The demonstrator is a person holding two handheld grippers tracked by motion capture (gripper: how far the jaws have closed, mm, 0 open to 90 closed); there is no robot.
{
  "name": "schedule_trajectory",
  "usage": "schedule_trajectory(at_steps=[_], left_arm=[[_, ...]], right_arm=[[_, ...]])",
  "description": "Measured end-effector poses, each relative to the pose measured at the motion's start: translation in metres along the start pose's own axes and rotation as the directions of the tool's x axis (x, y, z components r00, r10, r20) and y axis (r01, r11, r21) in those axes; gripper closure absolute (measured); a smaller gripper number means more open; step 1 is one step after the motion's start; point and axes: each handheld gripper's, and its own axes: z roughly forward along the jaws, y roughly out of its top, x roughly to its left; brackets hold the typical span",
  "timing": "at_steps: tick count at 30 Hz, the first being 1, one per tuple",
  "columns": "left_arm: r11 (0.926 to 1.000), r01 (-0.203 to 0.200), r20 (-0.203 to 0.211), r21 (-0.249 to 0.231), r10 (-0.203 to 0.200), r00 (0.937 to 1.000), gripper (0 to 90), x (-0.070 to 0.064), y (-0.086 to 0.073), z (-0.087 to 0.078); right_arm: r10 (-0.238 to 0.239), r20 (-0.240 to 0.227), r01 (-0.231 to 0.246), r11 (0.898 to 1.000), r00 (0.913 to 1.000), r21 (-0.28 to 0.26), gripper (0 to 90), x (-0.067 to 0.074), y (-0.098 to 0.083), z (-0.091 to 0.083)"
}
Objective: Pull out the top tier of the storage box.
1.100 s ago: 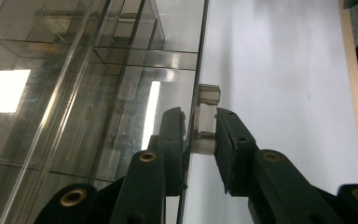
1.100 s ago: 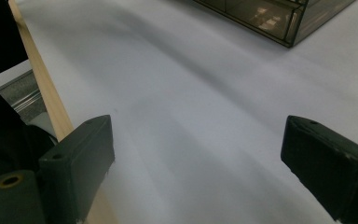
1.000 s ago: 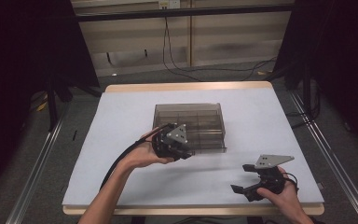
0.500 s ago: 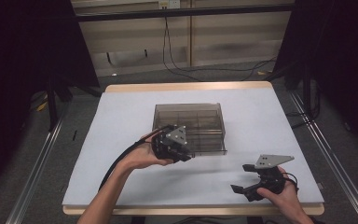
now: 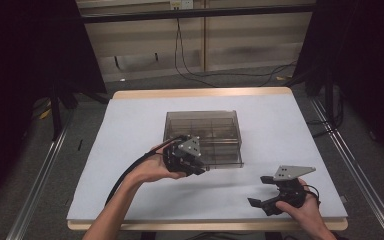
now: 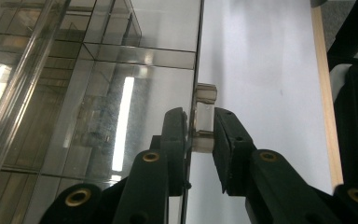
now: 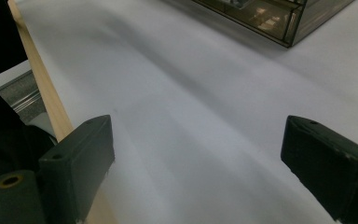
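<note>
Left gripper (image 5: 200,167) is at the near front of the clear box (image 5: 203,137), held from the left side by the person's left hand (image 5: 152,170); in the left gripper view its jaws stand narrow around a small clear handle (image 6: 204,119) that sticks out from the box's front panel; the pads look to be touching it or almost, but I cannot tell if they press already. I judge the gripper is placed so to pull this panel, maybe a drawer or a door, because the handle is the only part that can be gripped there.

Box sits near the middle of the table (image 5: 130,130), on the white cover; inside it has dividers, and I cannot tell if something lies in the compartments. Its long axis runs left to right across the table, and the front with the handle points toward the person.

Right gripper (image 5: 265,192) rests low near the front right edge, well apart from the box; its jaws are wide and hold nothing; probably it only waits there.
</note>
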Motion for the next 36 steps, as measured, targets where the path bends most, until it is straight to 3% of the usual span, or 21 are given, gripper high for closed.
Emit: schedule_trajectory(at_steps=[3,26,36], left_arm=[[0.9998,-0.013,0.007,0.015,0.013,0.9999,75.2,-0.0005,0.0001,-0.0012],[0.9997,-0.001,0.031,0.025,0.001,0.9995,76.4,-0.0062,0.0001,-0.0001],[0.9999,0.015,0.042,0.004,-0.015,0.999,72.2,-0.0062,-0.0002,-0.0009]], right_arm=[[0.002,0.0,-0.002,1.0,1.0,0.0,9.5,-0.0001,0.0,-0.0004],[0.003,-0.001,-0.003,1.0,1.0,0.001,9.5,0.0,0.0001,0.0001],[0.001,-0.002,-0.001,1.0,1.0,0.0,9.3,0.0,0.0002,0.0003]])
